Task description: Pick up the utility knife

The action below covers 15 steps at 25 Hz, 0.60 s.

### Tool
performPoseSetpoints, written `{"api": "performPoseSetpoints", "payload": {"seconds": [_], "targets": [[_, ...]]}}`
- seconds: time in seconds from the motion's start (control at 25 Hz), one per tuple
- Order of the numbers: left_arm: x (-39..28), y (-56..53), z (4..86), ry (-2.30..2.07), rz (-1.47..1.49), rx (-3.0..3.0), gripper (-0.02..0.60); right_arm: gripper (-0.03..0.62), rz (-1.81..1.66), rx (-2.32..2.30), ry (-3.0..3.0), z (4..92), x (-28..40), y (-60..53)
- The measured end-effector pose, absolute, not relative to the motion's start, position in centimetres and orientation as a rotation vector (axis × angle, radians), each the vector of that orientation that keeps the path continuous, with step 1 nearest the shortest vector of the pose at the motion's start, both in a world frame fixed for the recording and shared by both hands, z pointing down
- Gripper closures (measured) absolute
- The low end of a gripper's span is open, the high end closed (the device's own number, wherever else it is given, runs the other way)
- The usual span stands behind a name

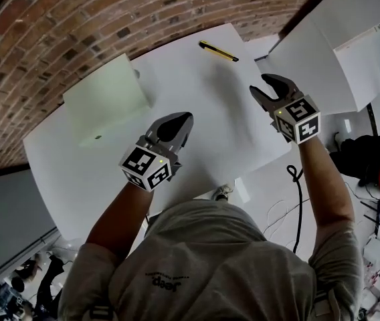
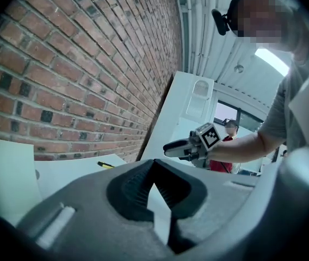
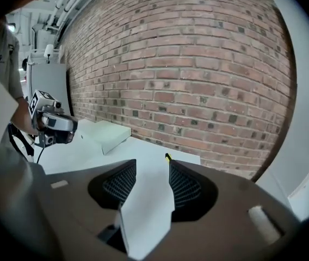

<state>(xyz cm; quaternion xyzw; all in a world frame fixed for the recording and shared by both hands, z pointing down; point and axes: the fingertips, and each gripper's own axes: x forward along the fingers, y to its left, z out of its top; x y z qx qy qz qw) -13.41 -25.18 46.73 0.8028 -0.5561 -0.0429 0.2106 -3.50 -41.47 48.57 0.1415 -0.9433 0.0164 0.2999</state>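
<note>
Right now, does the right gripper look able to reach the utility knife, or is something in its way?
Probably yes. The right gripper is open and empty, and the utility knife lies ahead of its fingers, near the far edge of the table, with only bare tabletop between them.

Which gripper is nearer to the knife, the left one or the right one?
Right. In the head view the right gripper is below and right of the knife; the left gripper sits farther down, to its left.
</note>
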Motion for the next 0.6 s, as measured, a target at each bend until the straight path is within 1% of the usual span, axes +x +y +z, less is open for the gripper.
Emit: {"api": "performPoseSetpoints", "payload": {"seconds": [0.32, 0.6], "targets": [[-16.8, -25.6, 50.4, -1.563, -0.117, 2.164, 0.581, 0.388, -0.050, 0.238, -2.353, 55.6, -10.6, -46.8], [-19.7, -27.4, 52.4, -1.600, -0.127, 2.120, 0.581, 0.387, -0.065, 0.153, -2.264, 62.0, -15.2, -50.9]]}}
